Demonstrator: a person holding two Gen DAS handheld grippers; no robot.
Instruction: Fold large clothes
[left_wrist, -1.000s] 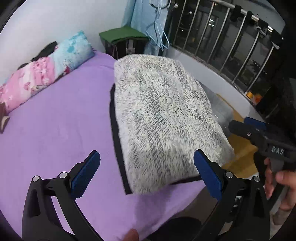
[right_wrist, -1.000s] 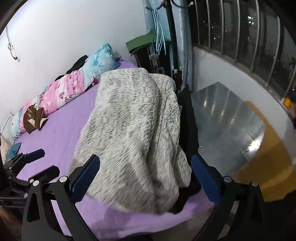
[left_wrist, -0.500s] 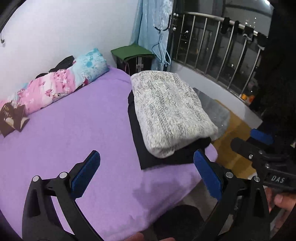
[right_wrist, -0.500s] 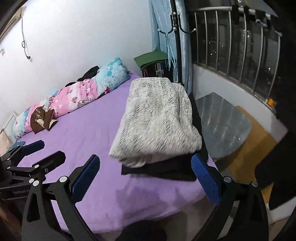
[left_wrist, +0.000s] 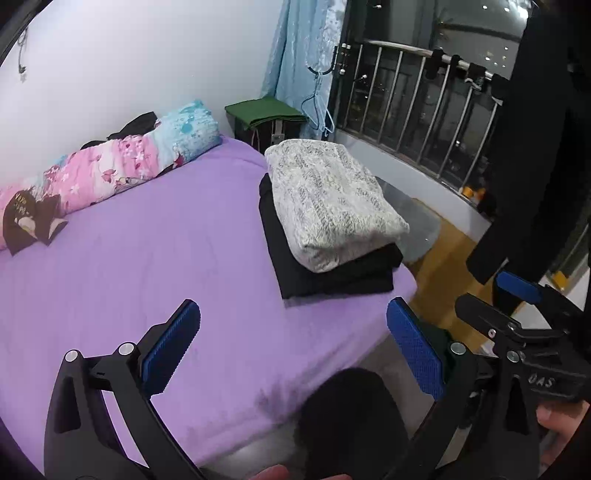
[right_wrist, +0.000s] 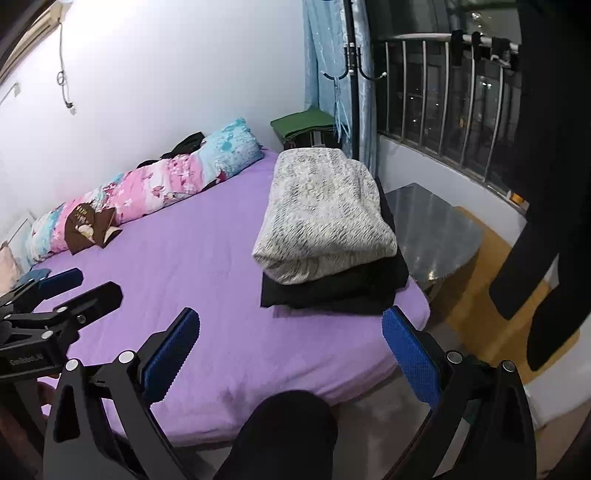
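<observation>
- We held the left gripper (left_wrist: 293, 349) above the near edge of the bed (left_wrist: 147, 266), its blue pads spread wide with nothing between them.
- We kept the right gripper (right_wrist: 291, 352) released as well, jaws wide apart and empty, beside the left one over the same edge of the bed.
- The folded grey-and-white sweater (left_wrist: 330, 201) lay on top of a folded black garment (left_wrist: 332, 275); the two made one stack at the right side of the purple sheet, close to the bed's corner.
- From the right wrist camera we saw the same sweater (right_wrist: 323, 218) resting squarely on the black garment (right_wrist: 336, 291), whose edges stuck out beneath it at the front and along the right.
- Both grippers were well apart from the stack, touching neither piece.
- A long floral pillow (left_wrist: 122, 170) lay along the wall at the far side of the bed, with a small brown cushion (left_wrist: 27, 221) at its left end.
- A dark glass-topped table (right_wrist: 432, 229) stood just beside the bed, under the barred window (right_wrist: 443, 99).
- A black garment (right_wrist: 546, 206) hung at the right edge of the view.
- Our dark-clothed knee (right_wrist: 284, 435) showed at the bottom, between the fingers.
</observation>
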